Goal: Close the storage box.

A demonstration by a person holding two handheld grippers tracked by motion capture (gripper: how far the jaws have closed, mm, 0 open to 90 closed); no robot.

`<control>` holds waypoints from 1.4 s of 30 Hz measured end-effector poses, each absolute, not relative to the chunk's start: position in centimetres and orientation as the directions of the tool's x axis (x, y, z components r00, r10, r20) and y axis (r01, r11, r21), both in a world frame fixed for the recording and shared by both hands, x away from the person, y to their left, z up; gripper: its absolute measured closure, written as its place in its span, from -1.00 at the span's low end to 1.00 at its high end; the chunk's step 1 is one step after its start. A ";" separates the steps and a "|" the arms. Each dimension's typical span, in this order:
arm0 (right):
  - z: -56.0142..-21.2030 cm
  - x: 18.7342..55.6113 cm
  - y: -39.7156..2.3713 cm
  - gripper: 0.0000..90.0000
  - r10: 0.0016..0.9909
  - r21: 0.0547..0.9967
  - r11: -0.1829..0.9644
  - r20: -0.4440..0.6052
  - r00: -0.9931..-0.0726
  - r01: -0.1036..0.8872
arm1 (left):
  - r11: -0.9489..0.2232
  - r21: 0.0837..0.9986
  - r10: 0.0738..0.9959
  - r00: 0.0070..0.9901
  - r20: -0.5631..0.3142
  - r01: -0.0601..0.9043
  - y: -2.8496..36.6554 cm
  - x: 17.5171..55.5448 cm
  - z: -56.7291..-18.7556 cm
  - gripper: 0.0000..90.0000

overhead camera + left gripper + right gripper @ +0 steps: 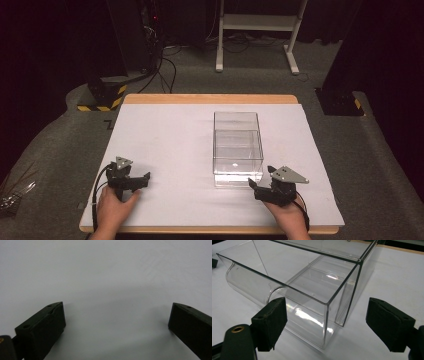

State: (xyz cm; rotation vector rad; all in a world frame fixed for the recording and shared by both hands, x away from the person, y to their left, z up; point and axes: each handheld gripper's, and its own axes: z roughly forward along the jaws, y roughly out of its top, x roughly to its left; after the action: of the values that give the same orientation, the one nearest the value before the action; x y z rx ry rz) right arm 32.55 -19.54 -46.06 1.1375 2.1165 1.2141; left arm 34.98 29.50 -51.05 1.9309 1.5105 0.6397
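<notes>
At the lower left of the high view, the left gripper [131,180] rests on the white sheet [165,145] with the person's left hand [114,207] behind it; in the left gripper view its jaws stand wide apart with nothing between them but bare white surface, so it is released and pointed at no object. Moving right, the clear plastic box [238,148] sits right of centre in the high view, its long axis running up the frame away from the person, its near short end toward the bottom edge. Just below and to the right of that end, the right gripper [265,189] lies in the person's right hand [289,217], and this is clearly the nearer of the two. In the right gripper view, the clear plastic box [312,290] fills the upper middle, its near corner standing between the spread jaws but beyond their tips, so the fingers are released and grasp nothing; a short push forward looks enough to bring a wall within reach. The sheet covers a wooden table [210,99], which stands on grey carpet, with dark equipment and a white frame leg along the top of the frame.
</notes>
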 end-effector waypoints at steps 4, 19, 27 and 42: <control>-46.1 33.0 -19.5 -0.61 0.829 0.856 0.273 0.022 -0.558 0.438 | -0.173 0.709 0.972 0.237 0.010 0.683 29.5 35.0 -51.0 -0.97; -46.2 35.1 -19.3 -0.61 0.841 0.859 0.261 0.022 -0.541 0.440 | -0.174 0.710 0.972 0.237 0.010 0.683 29.5 35.0 -51.0 -0.97; -46.2 35.9 -19.2 -0.61 0.848 0.860 0.257 0.018 -0.530 0.441 | -0.174 0.709 0.971 0.237 0.010 0.683 29.5 35.0 -51.0 -0.97; -46.5 37.1 -19.0 -0.61 0.860 0.861 0.237 0.029 -0.509 0.450 | -0.173 0.709 0.972 0.237 0.009 0.683 29.5 35.0 -51.0 -0.97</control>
State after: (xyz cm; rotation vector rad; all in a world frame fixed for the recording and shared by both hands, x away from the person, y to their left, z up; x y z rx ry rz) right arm 37.14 -19.02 -46.51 1.1981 2.0600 1.1997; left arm 34.98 29.50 -51.05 1.9309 1.5106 0.6392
